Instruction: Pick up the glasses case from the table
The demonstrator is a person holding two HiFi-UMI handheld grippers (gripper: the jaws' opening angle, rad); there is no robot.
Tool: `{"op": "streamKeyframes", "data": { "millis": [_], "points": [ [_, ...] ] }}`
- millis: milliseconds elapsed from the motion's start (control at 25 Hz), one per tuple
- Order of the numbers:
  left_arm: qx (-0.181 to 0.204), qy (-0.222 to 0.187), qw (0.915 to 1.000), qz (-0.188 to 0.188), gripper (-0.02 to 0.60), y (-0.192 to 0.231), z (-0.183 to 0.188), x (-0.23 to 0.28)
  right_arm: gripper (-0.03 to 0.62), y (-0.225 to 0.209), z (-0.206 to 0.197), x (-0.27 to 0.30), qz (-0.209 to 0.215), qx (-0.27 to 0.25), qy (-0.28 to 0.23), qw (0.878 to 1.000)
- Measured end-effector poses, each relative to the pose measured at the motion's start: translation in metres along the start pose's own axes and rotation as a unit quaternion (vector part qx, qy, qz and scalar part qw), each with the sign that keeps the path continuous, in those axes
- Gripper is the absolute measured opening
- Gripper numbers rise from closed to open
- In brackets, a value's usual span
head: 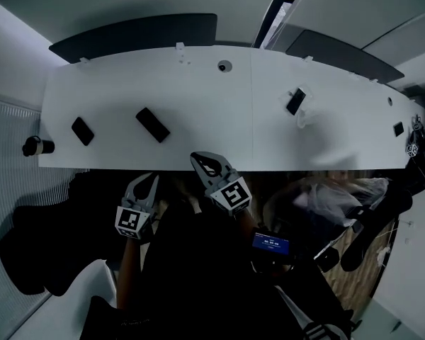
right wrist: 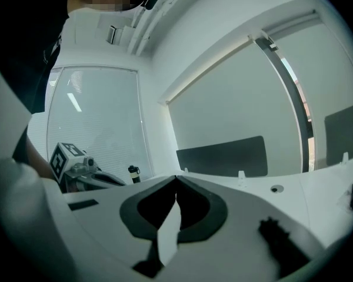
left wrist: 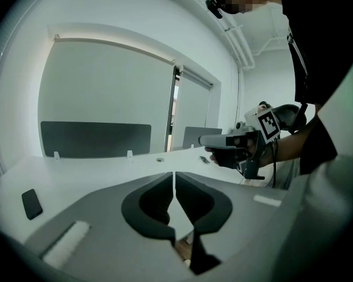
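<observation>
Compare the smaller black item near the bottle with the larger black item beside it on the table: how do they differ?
The smaller black item is short and stubby; the larger black item is clearly longer. The smaller one lies nearer the bottle at the table's end; the larger one lies nearer the right gripper. Both are dark, flat, slanted the same way and untouched.

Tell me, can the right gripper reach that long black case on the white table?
Probably yes: the right gripper hovers at the near edge of the white table, with only bare tabletop between it and the long black case. Its shut jaws must open first.
</observation>
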State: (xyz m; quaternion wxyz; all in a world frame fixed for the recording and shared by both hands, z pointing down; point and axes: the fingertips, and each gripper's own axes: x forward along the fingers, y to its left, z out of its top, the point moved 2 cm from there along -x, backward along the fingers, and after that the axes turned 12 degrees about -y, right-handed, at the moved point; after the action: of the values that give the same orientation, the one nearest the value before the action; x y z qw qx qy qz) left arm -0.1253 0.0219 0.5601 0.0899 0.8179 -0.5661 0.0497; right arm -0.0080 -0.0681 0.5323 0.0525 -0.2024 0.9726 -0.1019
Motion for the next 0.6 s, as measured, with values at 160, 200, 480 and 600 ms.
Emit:
{"op": "streamKeyframes", "data": {
  "millis": [160,200,480,600],
  "points": [
    [0.005,0.017,0.9997,0.016,0.021,0.008,-0.006,0.008,0.008,-0.016,-0.001,0.0,-0.007,0.017,0.001,1.0],
    [0.007,0.023,0.9996,0.018,0.023,0.011,-0.009,0.009,0.008,-0.017,-0.001,-0.001,-0.008,0.021,0.002,1.0],
    [0.023,0.062,0.9977,0.013,0.032,0.047,-0.039,0.038,0.008,-0.031,-0.004,0.0,-0.029,0.008,0.038,0.999],
    [0.021,0.081,0.9965,0.003,0.043,0.064,-0.055,0.052,0.008,-0.043,0.004,0.0,-0.05,-0.006,0.038,0.998]
  ]
}}
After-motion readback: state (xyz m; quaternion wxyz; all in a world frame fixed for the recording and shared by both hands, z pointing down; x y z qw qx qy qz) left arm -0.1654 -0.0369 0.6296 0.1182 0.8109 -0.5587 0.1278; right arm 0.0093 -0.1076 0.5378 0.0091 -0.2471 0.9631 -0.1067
